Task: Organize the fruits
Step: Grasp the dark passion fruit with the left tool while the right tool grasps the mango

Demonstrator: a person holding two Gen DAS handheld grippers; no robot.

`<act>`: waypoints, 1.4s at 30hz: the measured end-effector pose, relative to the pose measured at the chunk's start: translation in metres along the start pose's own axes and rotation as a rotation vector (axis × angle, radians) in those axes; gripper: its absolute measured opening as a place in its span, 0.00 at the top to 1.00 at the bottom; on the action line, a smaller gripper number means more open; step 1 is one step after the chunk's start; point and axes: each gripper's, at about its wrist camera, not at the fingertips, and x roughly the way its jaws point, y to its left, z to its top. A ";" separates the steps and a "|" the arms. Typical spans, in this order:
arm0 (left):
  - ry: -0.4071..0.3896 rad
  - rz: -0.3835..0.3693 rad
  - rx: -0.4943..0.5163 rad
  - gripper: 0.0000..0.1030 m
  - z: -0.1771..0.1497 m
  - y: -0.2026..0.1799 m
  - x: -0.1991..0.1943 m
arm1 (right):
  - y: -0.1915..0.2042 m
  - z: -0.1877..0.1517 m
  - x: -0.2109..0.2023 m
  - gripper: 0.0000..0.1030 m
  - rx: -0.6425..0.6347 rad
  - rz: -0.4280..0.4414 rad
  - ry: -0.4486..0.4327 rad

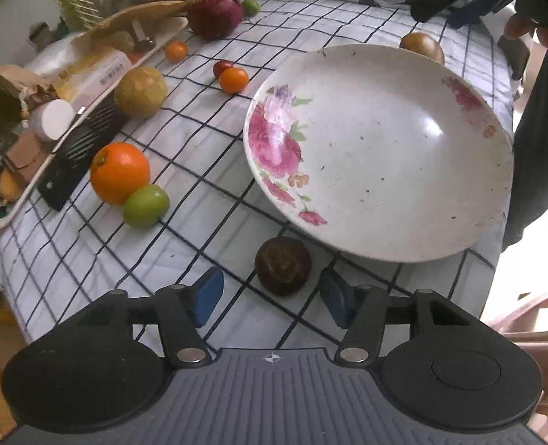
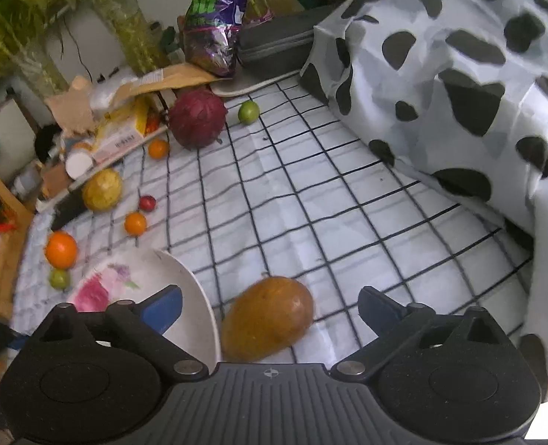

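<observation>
A dark brown, rough round fruit (image 1: 283, 265) lies on the checked tablecloth just in front of the white flowered plate (image 1: 385, 148). My left gripper (image 1: 272, 291) stands around it, blue pads on either side with gaps, not touching. In the right wrist view a yellow-brown oval fruit (image 2: 268, 317) lies beside the plate's rim (image 2: 188, 289), between the wide-apart fingers of my right gripper (image 2: 270, 306); neither pad touches it. An orange (image 1: 120, 172), a green fruit (image 1: 146, 205), a yellow round fruit (image 1: 140, 91) and a purple-red ball (image 1: 216, 13) lie to the left.
A cluttered tray (image 1: 99, 74) and a black ribbed object (image 1: 81, 148) line the table's left side. Small orange and red fruits (image 1: 233, 79) lie mid-table. A cow-patterned cloth (image 2: 459, 74) covers the right. The table edge (image 1: 492, 259) drops off beside a pink chair (image 1: 526, 315).
</observation>
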 end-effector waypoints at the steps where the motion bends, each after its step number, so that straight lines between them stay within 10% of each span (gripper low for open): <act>1: -0.003 -0.010 -0.005 0.46 0.001 0.002 0.001 | -0.003 0.002 0.002 0.08 0.024 0.020 0.011; 12: -0.023 -0.113 -0.090 0.63 0.004 0.020 0.008 | 0.000 0.006 0.011 0.36 0.028 0.070 0.045; 22: -0.005 -0.008 -0.166 0.72 -0.001 0.032 -0.003 | -0.018 0.012 0.016 0.37 0.178 0.100 0.061; 32: -0.163 0.099 -0.308 0.72 0.005 0.041 -0.044 | -0.040 0.002 0.025 0.45 0.398 0.079 0.154; 42: -0.241 0.096 -0.336 0.72 0.022 0.022 -0.055 | -0.016 0.008 0.040 0.45 0.304 -0.004 0.156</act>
